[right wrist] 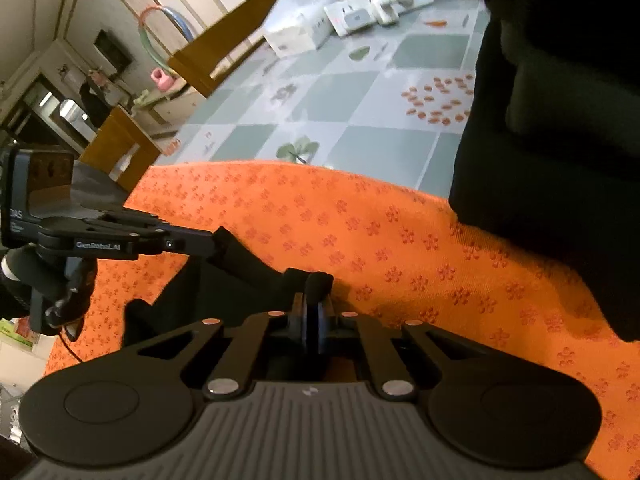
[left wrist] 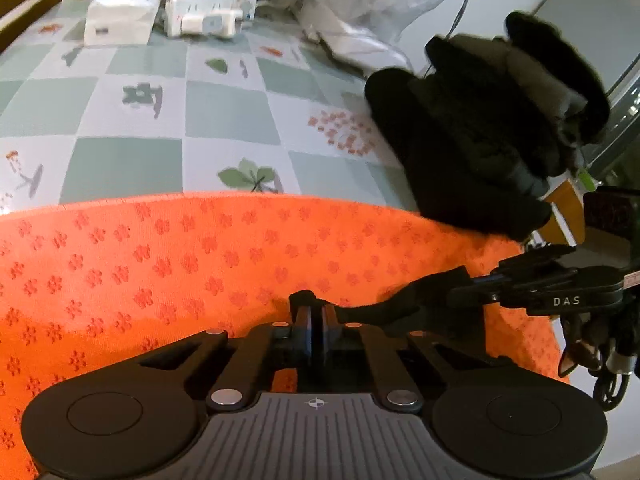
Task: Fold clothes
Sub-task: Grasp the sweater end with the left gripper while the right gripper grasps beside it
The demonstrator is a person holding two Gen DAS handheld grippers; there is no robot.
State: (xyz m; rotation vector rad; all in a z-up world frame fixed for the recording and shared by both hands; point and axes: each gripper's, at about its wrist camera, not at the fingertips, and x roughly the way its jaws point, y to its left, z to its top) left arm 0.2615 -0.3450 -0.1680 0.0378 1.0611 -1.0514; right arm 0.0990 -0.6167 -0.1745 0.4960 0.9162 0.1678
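Note:
A small black garment (left wrist: pixel 380 308) lies on an orange mat (left wrist: pixel 160 264) with a flower print. My left gripper (left wrist: pixel 316 310) is shut, pinching one end of that black cloth. The right gripper (left wrist: pixel 464 286) reaches in from the right and meets the cloth's other end. In the right wrist view, my right gripper (right wrist: pixel 314 304) is shut on the black garment (right wrist: pixel 208 296), and the left gripper (right wrist: pixel 224 246) comes in from the left onto the same piece. The orange mat (right wrist: pixel 400 240) lies under both.
A pile of dark clothes (left wrist: pixel 480 128) (right wrist: pixel 560 120) sits on the mat's far right corner. Beyond the mat is a green-and-white checked tablecloth (left wrist: pixel 224 112), with a tissue box (left wrist: pixel 120 16), a white power strip (left wrist: pixel 208 14) and a plastic bag (left wrist: pixel 360 8) at the back. Wooden chairs (right wrist: pixel 224 44) stand at the table's left.

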